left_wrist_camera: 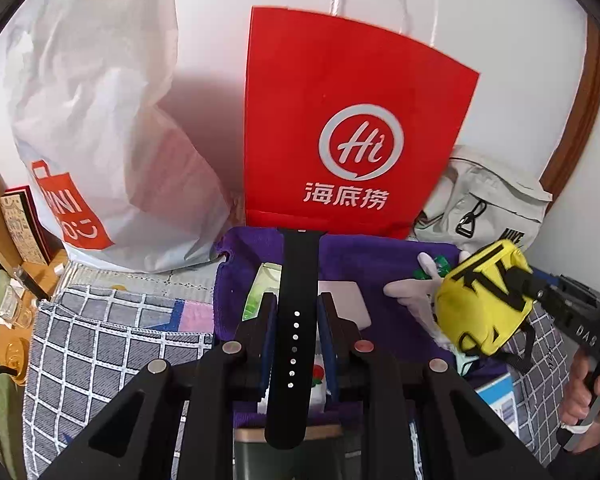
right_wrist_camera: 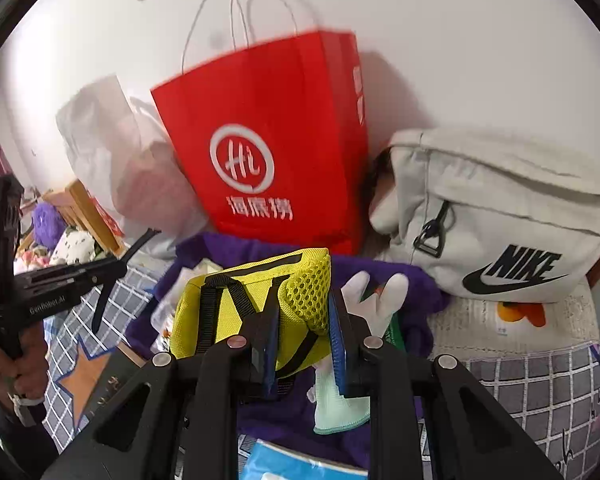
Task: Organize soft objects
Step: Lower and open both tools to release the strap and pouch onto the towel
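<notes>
1. Left gripper [left_wrist_camera: 296,312] is clamped on a black watch strap [left_wrist_camera: 294,344], its blue pads pressing both edges; the strap runs from 12 to 6 o'clock through the middle of the left wrist view, punched holes facing the camera.
2. At 9 o'clock from that strap lies a grey checked cloth [left_wrist_camera: 100,344], and above it, toward 10 o'clock, a white plastic bag [left_wrist_camera: 100,120] with an orange logo leans on the wall.
3. Straight ahead at 12 o'clock stands a red paper bag [left_wrist_camera: 352,128] with white rope handles; a purple towel [left_wrist_camera: 364,256] spreads at its foot, under the strap.
4. Right gripper [right_wrist_camera: 304,332] grips a yellow mesh pouch [right_wrist_camera: 236,312] with black straps, its two pads closed on the pouch's netted corner. In the left wrist view the pouch [left_wrist_camera: 484,312] hangs at 3 o'clock, above the purple towel.
5. Just past the pouch, at 1 o'clock in the right wrist view, a white plush toy [right_wrist_camera: 374,300] lies on the purple towel [right_wrist_camera: 416,280], with a pale green cloth [right_wrist_camera: 336,408] below it at 5 o'clock.
6. At 2 o'clock a beige Nike bag [right_wrist_camera: 500,208] rests against the wall, touching the red paper bag's [right_wrist_camera: 268,140] right side.
</notes>
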